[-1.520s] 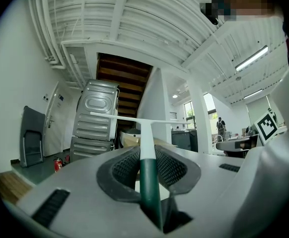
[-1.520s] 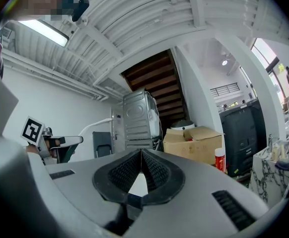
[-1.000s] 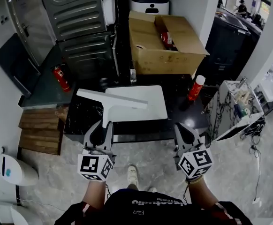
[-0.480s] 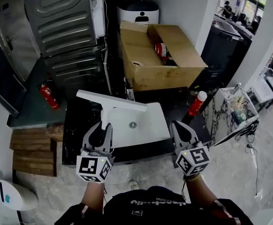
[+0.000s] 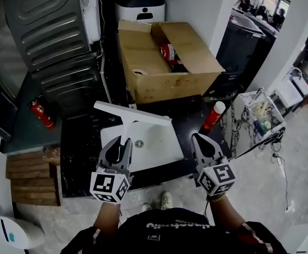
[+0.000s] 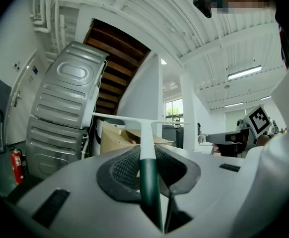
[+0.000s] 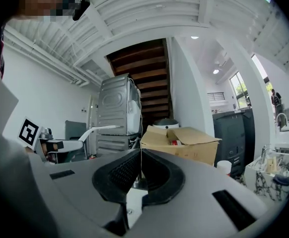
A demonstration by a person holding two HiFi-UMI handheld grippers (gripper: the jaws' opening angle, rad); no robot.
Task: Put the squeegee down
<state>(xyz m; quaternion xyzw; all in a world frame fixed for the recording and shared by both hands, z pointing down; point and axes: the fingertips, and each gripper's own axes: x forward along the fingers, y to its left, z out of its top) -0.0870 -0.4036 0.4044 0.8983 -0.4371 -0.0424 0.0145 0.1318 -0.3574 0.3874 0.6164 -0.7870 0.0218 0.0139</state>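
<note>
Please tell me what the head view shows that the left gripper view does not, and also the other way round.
Only the head view shows the white sink with its drain, the red bottle with a white cap, and the person's shoe. Only the left gripper view shows the ceiling light, the wooden stairs seen from below, and the green handle of the squeegee clamped between the pads of the left gripper. Both show the squeegee's white blade, the cardboard box, the grey appliance and the fire extinguisher.
</note>
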